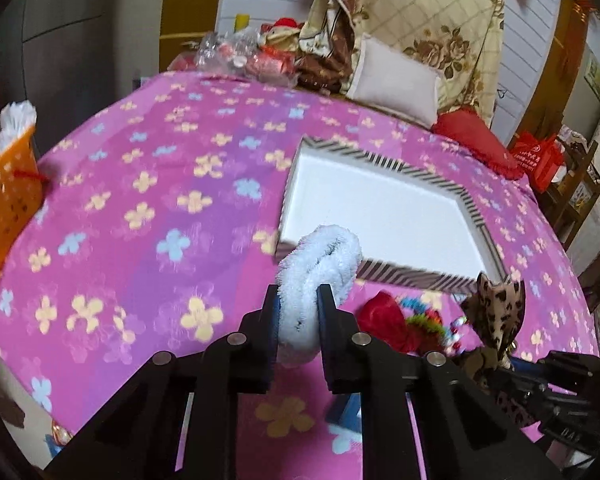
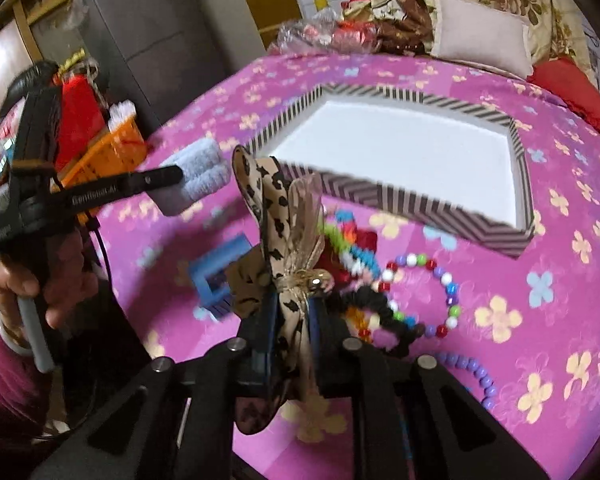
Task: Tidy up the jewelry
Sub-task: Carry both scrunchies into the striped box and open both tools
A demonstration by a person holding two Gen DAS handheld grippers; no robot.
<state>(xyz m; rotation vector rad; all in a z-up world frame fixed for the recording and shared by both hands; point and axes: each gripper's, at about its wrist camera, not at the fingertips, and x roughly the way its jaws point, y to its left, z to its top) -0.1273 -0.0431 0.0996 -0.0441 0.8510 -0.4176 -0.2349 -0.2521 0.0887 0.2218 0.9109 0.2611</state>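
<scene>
Fluffy white scrunchie (image 1: 320,276) held aloft, leopard-print bow (image 2: 284,248) upright, bead bracelet (image 2: 424,292) flat beside striped tray (image 2: 452,208)

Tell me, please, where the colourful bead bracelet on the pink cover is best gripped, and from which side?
Likely from above, on the far arc of the bead bracelet. It lies flat as an open ring, and its near-left side touches the black scrunchie, while the far arc is free. One gripper finger inside the ring, one outside.

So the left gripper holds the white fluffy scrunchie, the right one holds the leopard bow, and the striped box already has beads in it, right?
Not quite: the striped box holds nothing yet, as the right wrist view shows. The beads lie on the bedspread beside it. The left gripper does hold the scrunchie, the right gripper the bow.
</scene>
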